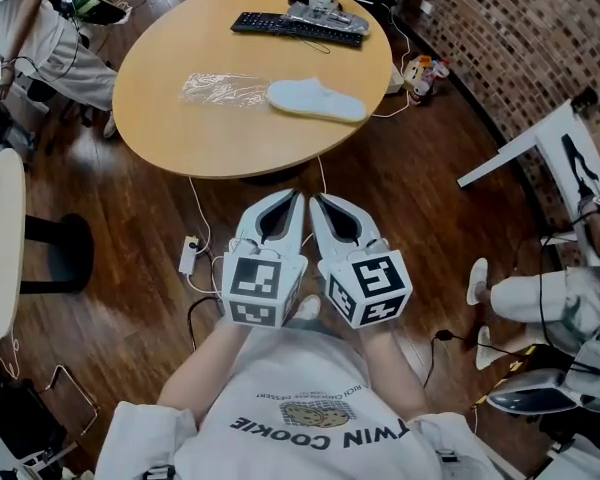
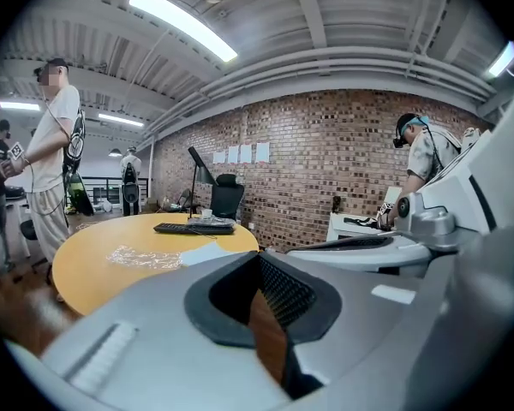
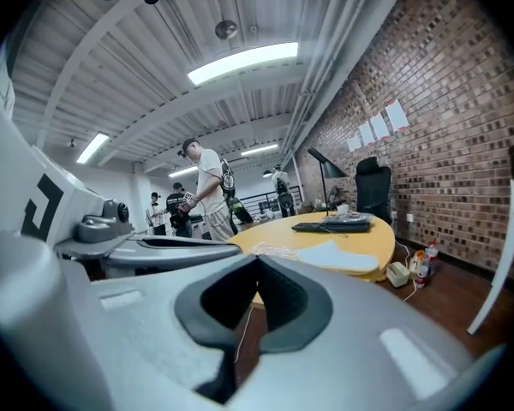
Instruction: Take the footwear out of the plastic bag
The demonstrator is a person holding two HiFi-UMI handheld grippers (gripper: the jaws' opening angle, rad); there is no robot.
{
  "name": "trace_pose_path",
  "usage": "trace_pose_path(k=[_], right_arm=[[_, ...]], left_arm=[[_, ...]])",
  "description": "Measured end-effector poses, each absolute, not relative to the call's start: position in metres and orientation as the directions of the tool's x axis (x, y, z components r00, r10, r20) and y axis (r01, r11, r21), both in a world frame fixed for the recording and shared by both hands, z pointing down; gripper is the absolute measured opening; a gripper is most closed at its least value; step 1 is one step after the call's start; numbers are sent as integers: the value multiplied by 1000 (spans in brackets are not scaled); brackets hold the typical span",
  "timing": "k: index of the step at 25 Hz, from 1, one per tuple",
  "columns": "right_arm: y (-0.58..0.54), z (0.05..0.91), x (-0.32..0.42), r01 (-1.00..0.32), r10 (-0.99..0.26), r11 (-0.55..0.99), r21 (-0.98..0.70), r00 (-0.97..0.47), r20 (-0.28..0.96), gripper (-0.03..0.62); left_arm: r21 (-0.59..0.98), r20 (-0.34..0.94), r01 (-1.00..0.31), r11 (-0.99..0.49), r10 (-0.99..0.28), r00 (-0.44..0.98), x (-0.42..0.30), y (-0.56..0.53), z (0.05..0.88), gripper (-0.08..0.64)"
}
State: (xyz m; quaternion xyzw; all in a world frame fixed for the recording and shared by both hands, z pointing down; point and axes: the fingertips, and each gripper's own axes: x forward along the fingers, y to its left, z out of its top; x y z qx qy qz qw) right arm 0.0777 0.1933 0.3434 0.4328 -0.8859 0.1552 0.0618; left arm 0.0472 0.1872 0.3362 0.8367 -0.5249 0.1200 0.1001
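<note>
The slipper (image 1: pixel 316 99) is lying right of the bag (image 1: pixel 223 89) on the counter (image 1: pixel 180 133), far beyond the left gripper (image 1: pixel 293 200) and right gripper (image 1: pixel 319 203), whose empty fingers (image 1: pixel 276 220) are hanging clenched over open floor (image 1: pixel 130 298) off the near edge.

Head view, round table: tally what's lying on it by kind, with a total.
Slipper: 1
Clear plastic bag: 1
Keyboard: 1
Total: 3, not counting the clutter behind the keyboard, which is too small to sort.

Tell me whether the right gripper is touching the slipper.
Apart. The head view shows the right gripper over the floor, short of the table, while the slipper lies on it farther off.
</note>
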Motion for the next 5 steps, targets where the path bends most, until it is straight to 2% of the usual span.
trace_pose_path(k=[5], right_arm=[[199, 347, 68, -778, -737, 586, -225, -628, 250, 2]], left_arm=[[32, 317, -907, -421, -856, 408, 39, 194, 342, 6]])
